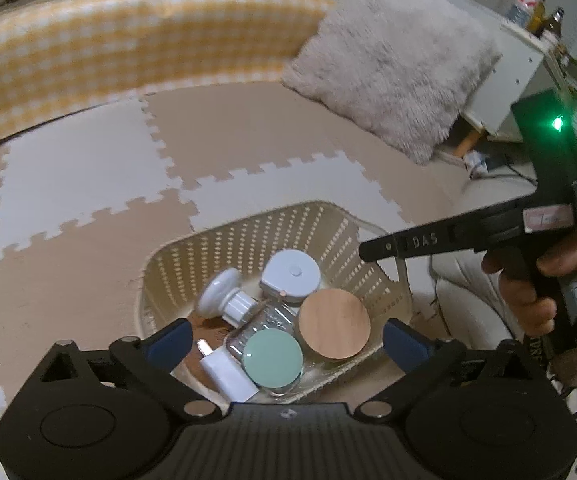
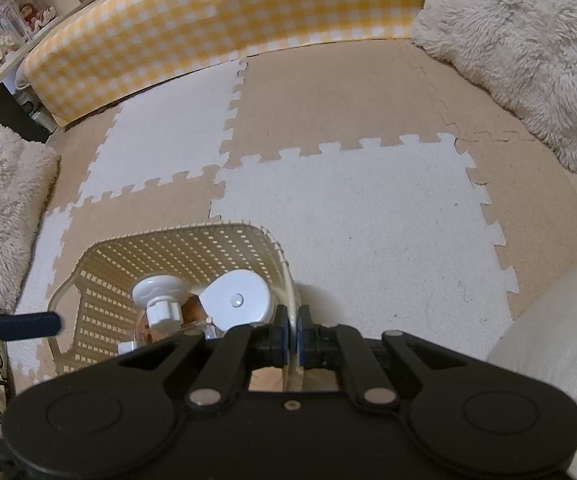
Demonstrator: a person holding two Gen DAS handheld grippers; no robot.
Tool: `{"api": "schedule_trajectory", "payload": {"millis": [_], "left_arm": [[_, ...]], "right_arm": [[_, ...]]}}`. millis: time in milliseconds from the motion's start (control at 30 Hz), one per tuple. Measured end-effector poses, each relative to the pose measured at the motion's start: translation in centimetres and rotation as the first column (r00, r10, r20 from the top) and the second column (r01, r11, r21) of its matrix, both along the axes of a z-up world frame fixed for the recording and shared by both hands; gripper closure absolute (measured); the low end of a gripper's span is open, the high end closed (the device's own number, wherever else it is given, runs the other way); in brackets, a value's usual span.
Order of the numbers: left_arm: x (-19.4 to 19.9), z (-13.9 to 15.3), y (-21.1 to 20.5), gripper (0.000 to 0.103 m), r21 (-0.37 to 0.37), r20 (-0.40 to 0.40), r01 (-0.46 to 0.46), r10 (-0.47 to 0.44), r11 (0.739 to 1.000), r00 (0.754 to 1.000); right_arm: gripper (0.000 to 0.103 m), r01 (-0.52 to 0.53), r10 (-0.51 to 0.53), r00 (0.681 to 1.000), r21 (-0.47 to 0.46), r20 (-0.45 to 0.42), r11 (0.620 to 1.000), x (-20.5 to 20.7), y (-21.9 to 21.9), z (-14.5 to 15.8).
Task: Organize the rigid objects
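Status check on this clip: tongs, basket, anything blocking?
Left tongs open, empty, above basket. Right tongs shut on basket rim. Mint-lid jar, wood lid, white charger inside. Nothing blocking.

Floor covered by interlocking foam mat tiles (image 1: 100, 168), alternating beige and white, jigsaw edges engaged. Resting directly on the mat: 1 cream perforated basket (image 1: 248, 232), 1 fluffy white cushion (image 1: 392, 60) at the far right, 1 yellow checked bolster (image 1: 120, 44) along the far edge.
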State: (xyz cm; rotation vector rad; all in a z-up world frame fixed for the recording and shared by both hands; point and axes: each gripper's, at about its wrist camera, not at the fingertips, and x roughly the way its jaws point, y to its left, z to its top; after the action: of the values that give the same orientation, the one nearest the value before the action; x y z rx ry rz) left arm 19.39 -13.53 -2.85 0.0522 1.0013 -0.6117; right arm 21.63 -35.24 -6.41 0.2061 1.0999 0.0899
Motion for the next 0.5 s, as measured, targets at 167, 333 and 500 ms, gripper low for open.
{"api": "schedule_trajectory", "payload": {"millis": [167,333,500], "left_arm": [[-1.1,1.1,0.9,0.0,-0.015,0.02,-0.034,0.035,0.999,0.999],[-2.6,2.3,1.7,0.0,-0.031,0.048,-0.087,0.089,0.996,0.995],[-4.6,3.3,2.4,0.0,-0.02,0.108,-0.134,0.136,0.991,0.985]], "right_arm": [[0.089,0.009,-0.009,1.0,-0.027,0.028,1.0,-0.3,0.1,0.6],[0.08,0.03,-0.027,0.997,-0.047,0.077,0.998,-1.5,0.0,2.7],[0.073,0.039,-0.026,0.988,-0.08,0.15,0.996,-4.0,0.5,5.5]]}}
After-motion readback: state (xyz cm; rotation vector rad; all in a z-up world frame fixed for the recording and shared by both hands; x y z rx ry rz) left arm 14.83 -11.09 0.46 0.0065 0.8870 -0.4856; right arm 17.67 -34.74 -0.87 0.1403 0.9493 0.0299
